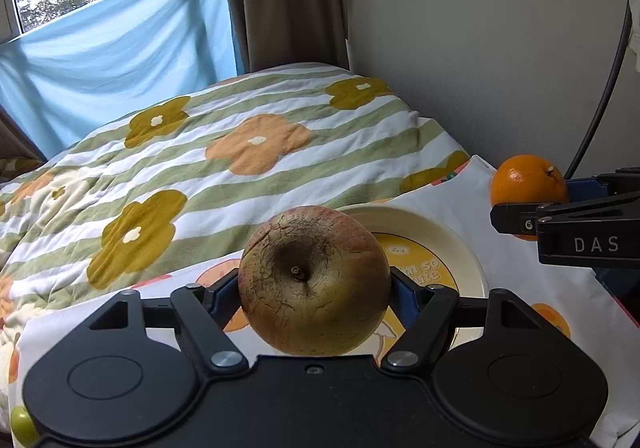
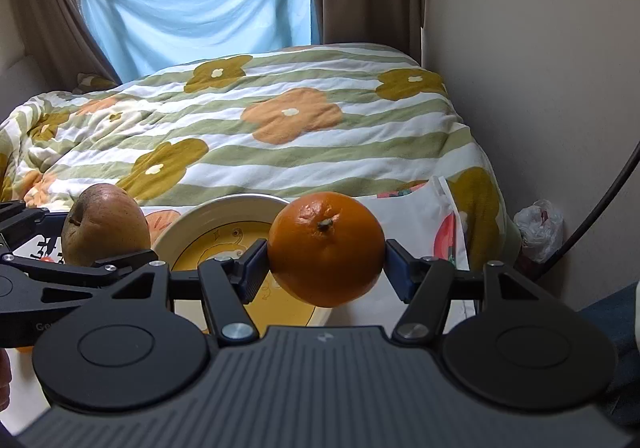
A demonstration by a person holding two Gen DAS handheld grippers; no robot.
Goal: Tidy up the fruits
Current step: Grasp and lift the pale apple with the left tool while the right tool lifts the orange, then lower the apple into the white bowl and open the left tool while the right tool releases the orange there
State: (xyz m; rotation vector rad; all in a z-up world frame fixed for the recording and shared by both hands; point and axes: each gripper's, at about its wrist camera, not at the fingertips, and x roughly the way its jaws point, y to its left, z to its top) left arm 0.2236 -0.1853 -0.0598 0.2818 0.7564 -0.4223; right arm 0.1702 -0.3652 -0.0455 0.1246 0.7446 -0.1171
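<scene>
Left tongs (image 1: 315, 284) pinching one apple (image 1: 315, 280), right tongs (image 2: 326, 262) pinching one orange (image 2: 326, 250), one plate (image 2: 240, 207) below.

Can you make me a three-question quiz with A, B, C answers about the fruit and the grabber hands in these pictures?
1. Where is the plate?
A. On the white printed cloth
B. On the windowsill
C. On the floor

2. How many fruits are being held?
A. One
B. Two
C. Four

3. What is the left gripper doing?
A. Hanging open with nothing in it
B. Pushing the plate
C. Clamped on the apple

Answers:
1. A, the plate's rim sits on the cloth spread beside the flowered quilt.
2. B, the apple is in one gripper and the orange in the right gripper.
3. C, both blue pads press the apple's sides, holding it above the plate.
</scene>
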